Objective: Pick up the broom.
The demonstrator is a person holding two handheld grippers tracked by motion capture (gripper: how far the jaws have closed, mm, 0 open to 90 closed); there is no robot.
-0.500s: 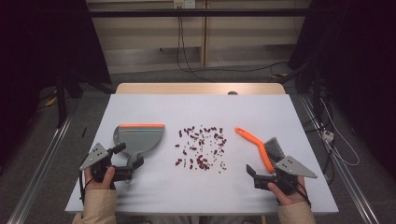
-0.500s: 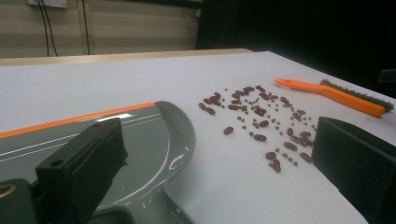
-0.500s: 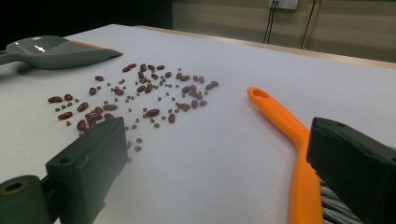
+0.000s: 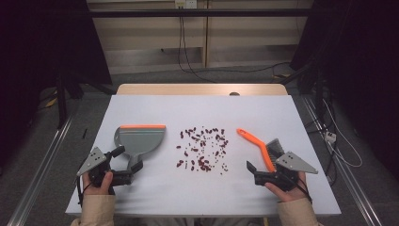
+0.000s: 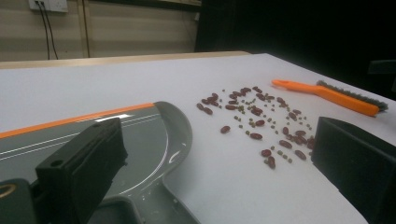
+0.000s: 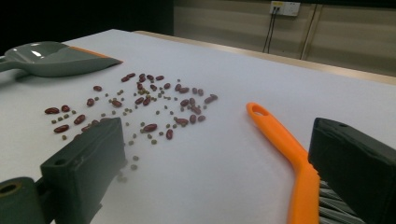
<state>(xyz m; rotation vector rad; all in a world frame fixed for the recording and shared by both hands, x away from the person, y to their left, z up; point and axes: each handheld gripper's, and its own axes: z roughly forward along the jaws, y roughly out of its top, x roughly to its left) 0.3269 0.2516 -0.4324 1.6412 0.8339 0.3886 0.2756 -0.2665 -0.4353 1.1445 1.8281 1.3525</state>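
A white-topped bench (image 4: 155, 202) carries three things in a row. At its left lies a grey dustpan (image 4: 139, 141) with an orange strip along its far lip, its handle pointing toward the person. In the middle is a loose scatter of dark red beans (image 4: 203, 148) mixed with smaller greenish grains, spread flat on the surface and apart from both tools. At the right lies an orange-handled brush (image 4: 261, 149), its handle slanting away and to the left, its grey bristles at the near end.

The left hand-held gripper (image 4: 128, 165) sits at the near left, held by the person's left hand (image 4: 99, 183), with its jaws spread wide. In the left gripper view the dustpan's handle (image 5: 140, 207) lies between the two black jaws, close to the left one, and neither jaw is seen pressing on it; the pan's bowl stretches ahead, and the beans (image 5: 254, 119) and brush (image 5: 334, 94) lie farther off to the right.

The right hand-held gripper (image 4: 255, 172) sits at the near right in the person's right hand (image 4: 289, 190), jaws likewise spread apart. In the right gripper view the brush (image 6: 292, 154) runs up beside the right jaw, its bristles just under that jaw, with nothing clamped. The beans (image 6: 140, 105) lie ahead to the left and the dustpan (image 6: 51, 58) beyond them.
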